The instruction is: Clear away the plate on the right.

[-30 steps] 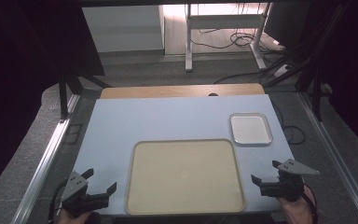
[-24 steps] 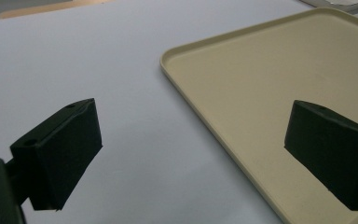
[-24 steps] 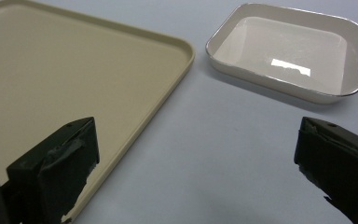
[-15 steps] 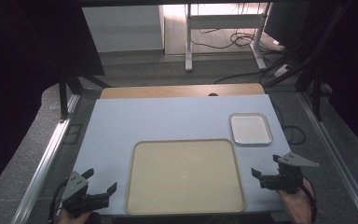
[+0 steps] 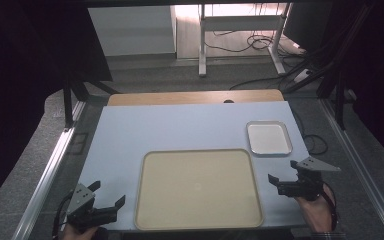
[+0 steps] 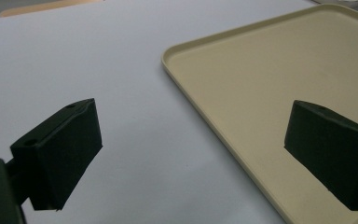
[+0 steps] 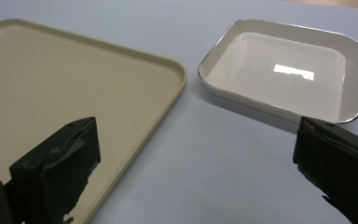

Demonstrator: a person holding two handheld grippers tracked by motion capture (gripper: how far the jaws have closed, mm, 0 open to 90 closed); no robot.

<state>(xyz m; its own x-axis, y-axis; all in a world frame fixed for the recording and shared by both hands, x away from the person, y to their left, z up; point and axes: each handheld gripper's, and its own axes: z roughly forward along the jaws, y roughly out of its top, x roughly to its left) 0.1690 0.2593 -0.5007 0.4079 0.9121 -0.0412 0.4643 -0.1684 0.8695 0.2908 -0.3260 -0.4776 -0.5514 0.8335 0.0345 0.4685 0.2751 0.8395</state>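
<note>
A large empty beige tray (image 5: 198,187) lies at the table's near middle. A small empty white dish with a metal rim (image 5: 269,138) sits beyond its far right corner. My left gripper (image 5: 109,193) is open at the near left, just left of the beige tray (image 6: 270,70). In the left gripper view, the left gripper (image 6: 193,154) has one jaw over the table and the other over the tray's edge, with nothing between them. My right gripper (image 5: 282,171) is open to the right of the tray. In its own view the right gripper (image 7: 196,163) faces the gap between the beige tray (image 7: 51,79) and the white dish (image 7: 284,70).
The table has a pale blue top (image 5: 180,130) with a wooden strip (image 5: 195,97) along its far edge. Metal rails (image 5: 45,175) run along both sides. Beyond the table are a white desk frame (image 5: 240,30) and floor cables (image 5: 260,80).
The right gripper has crept slightly forward, away from the person. The left gripper has stayed about where it was. Both remain open.
</note>
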